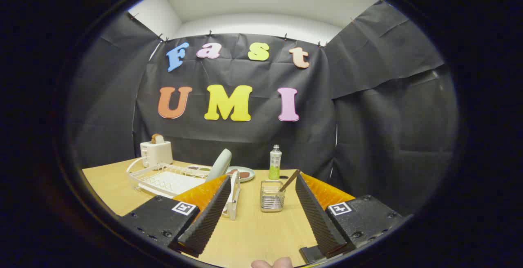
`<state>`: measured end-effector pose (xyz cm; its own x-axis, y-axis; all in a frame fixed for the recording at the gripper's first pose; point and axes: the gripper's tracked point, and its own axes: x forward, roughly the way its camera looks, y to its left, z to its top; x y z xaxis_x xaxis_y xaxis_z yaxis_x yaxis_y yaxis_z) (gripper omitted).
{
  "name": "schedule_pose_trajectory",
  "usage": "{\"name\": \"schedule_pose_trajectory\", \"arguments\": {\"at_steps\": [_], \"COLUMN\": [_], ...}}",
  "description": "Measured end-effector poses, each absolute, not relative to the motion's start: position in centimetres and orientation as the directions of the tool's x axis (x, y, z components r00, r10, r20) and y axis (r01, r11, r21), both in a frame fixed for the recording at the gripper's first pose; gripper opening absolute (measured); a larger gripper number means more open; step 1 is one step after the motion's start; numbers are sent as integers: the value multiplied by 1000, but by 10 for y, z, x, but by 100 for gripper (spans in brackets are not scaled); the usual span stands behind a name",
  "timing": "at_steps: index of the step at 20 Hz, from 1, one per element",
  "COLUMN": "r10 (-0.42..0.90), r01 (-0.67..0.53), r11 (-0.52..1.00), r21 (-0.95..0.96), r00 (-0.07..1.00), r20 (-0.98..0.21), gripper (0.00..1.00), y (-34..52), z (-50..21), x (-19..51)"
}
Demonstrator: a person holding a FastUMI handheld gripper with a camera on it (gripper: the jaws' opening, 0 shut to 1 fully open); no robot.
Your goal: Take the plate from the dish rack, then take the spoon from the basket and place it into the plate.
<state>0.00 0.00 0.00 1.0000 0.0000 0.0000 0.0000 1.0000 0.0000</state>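
**Reaching left for the racked plate**

Standing on edge in the white wire dish rack [163, 180], the pale green plate [219, 164] lies ahead and left of the gripper [260, 204], seemingly just beyond its left finger. Fingers are spread, holding nothing. The brown-handled spoon [291, 180] leans in the small wire basket [272, 196] between them.

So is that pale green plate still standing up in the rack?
Yes. The plate stands on edge, leaning, at the dish rack end, just beyond the open hand-held gripper.
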Motion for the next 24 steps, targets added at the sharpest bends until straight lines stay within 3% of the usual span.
{"name": "schedule_pose_trajectory", "arguments": {"at_steps": [24], "r10": [37], "r01": [-37], "r11": [999], "r21": [-5], "r00": [999], "r20": [-23], "gripper": [100], "y": [-9], "z": [22], "x": [17]}}
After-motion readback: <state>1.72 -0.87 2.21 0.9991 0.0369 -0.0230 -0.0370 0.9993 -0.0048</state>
